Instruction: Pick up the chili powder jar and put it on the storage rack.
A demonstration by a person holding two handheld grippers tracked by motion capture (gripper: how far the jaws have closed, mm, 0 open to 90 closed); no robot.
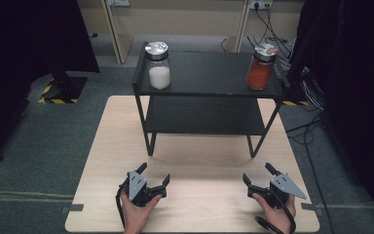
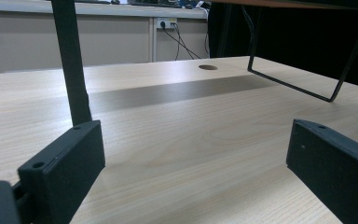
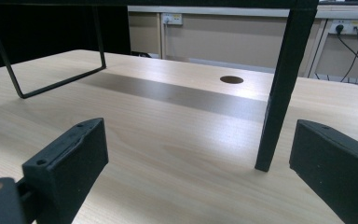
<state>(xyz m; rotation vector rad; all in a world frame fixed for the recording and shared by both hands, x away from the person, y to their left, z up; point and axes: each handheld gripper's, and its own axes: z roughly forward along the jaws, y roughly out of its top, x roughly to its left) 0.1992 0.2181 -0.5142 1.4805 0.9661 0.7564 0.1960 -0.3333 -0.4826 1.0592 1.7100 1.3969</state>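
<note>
A black two-tier shelf (image 1: 209, 80) stands at the back of the pale wooden table (image 1: 195, 170). On its top tier sit two glass jars with metal lids: one with white powder (image 1: 158, 67) at the left, one with orange-red powder (image 1: 261, 67) at the right. My left gripper (image 1: 155, 174) rests low near the table's front left, open and holding nothing. My right gripper (image 1: 258, 173) is open and holding nothing at the front right. In the left gripper view my left gripper (image 2: 196, 158) faces a shelf leg (image 2: 72, 65). In the right gripper view my right gripper (image 3: 200, 163) faces another leg (image 3: 282, 88).
The shelf's lower tier (image 1: 204, 117) is bare. A round cable hole (image 3: 231, 80) is in the tabletop under the shelf. The shelf's wire legs (image 1: 258, 144) stand ahead of the grippers. Grey carpet surrounds the table; cables (image 1: 272, 29) and wall sockets lie behind.
</note>
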